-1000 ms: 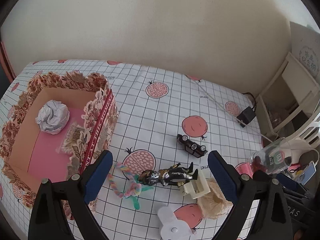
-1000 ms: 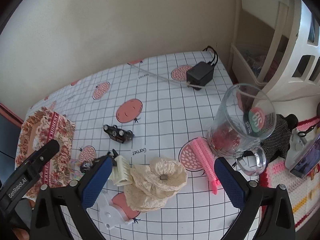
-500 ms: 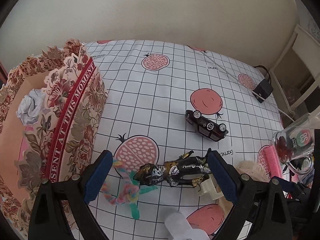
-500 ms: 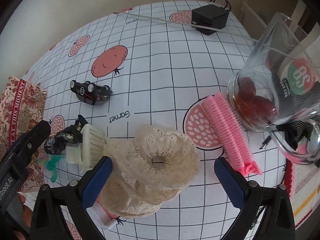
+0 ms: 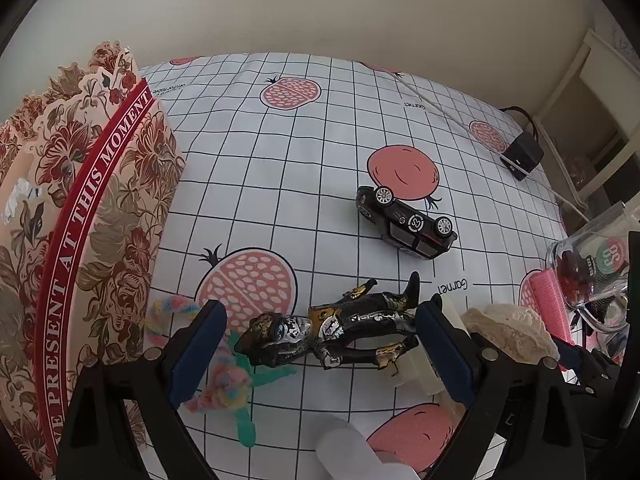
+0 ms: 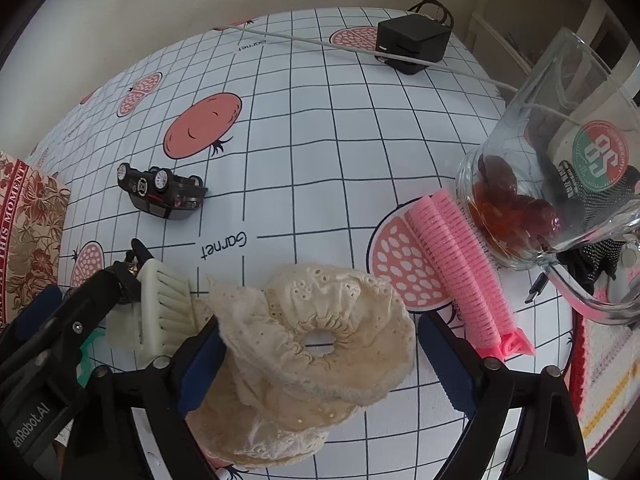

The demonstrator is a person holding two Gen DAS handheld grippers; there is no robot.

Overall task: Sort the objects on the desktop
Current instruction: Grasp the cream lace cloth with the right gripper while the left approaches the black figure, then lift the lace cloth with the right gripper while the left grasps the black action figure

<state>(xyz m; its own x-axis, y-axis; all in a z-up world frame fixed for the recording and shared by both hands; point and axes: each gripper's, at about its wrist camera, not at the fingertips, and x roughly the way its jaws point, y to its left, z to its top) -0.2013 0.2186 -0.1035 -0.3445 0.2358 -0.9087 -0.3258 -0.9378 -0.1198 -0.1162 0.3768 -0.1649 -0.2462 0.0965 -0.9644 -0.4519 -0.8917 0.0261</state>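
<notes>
Sorting looks barely started. The floral box [image 5: 92, 216] on the left edge of the worktop [image 5: 280, 168] seems to be the drop-off spot, and all I can make out inside is a scrap of something white, maybe crumpled paper [image 5: 18, 200]. Everything else is loose on the checked cloth.

The left tool [image 5: 318, 344] sits wide, straddling the dark action figure [image 5: 332, 330] lengthwise. The pads aren't pressing on it as far as I can see, though the right-side one is very near the figure's feet. The right tool [image 6: 320, 354] is wide too, but its jaws are closing around the cream lace scrunchie [image 6: 320, 336]. The left pad is about at the frill, the right one is clear of it.

Left to sort, I'd guess:
- upside-down black toy car [image 5: 406, 220]
- pastel twisted thing [image 5: 216, 380] with a green bit, can't tell what it is
- cream comb-like clip [image 6: 160, 312] jammed between figure and scrunchie
- pink hair roller [image 6: 464, 268]
- glass mug [image 6: 560, 184] with reddish-brown stuff in it, possibly not part of the job
- black adapter [image 6: 412, 42] and its cable, same doubt

Hard to see: a white object at the bottom of the left view is cut off and blurry. The box interior is mostly hidden by its wall. The right edge clutter is a mess I can't decode.
</notes>
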